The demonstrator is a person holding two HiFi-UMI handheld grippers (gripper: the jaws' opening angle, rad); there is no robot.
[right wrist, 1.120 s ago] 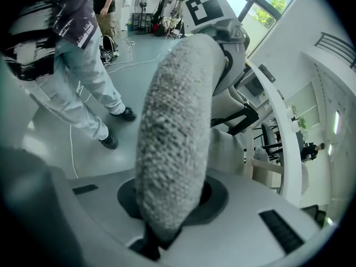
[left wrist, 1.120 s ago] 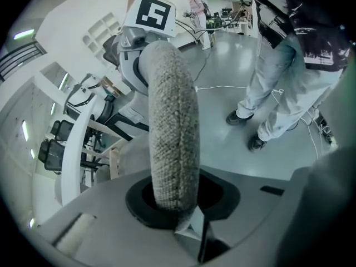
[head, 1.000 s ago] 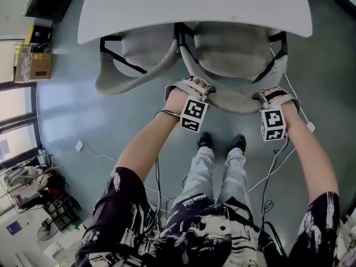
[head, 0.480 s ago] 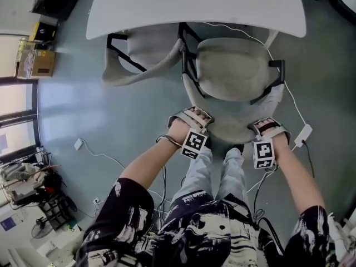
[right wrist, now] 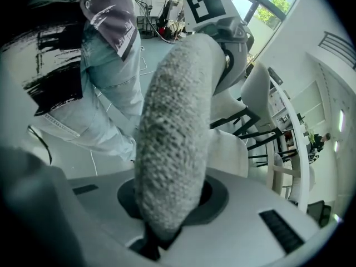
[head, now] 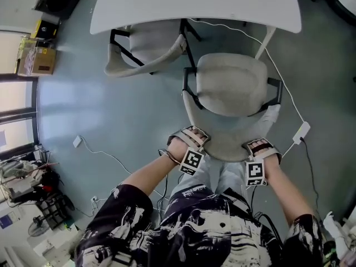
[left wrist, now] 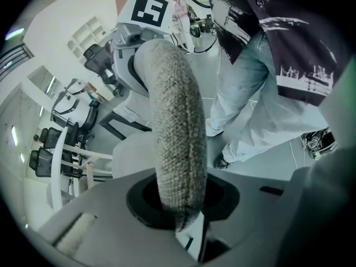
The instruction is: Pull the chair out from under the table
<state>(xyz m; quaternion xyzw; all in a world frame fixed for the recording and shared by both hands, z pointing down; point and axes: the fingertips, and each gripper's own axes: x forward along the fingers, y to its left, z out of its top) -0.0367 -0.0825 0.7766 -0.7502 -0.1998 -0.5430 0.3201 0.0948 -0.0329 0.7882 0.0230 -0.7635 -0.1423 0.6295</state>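
Note:
A grey fabric chair with black arms stands on the floor just clear of the white table. The top rim of its backrest is nearest me. My left gripper is shut on the rim's left end and my right gripper on its right end. In the left gripper view the woven rim runs up from between the jaws of that gripper. The right gripper view shows the same rim pinched in the right gripper. Both point steeply down.
A second grey chair stays tucked under the table at the left. A white cable with a power adapter trails on the floor to the right. My legs stand right behind the backrest. Boxes sit by the left wall.
The chair has slid out from under the table toward me. Both grippers came back with it, still shut on the backrest rim.

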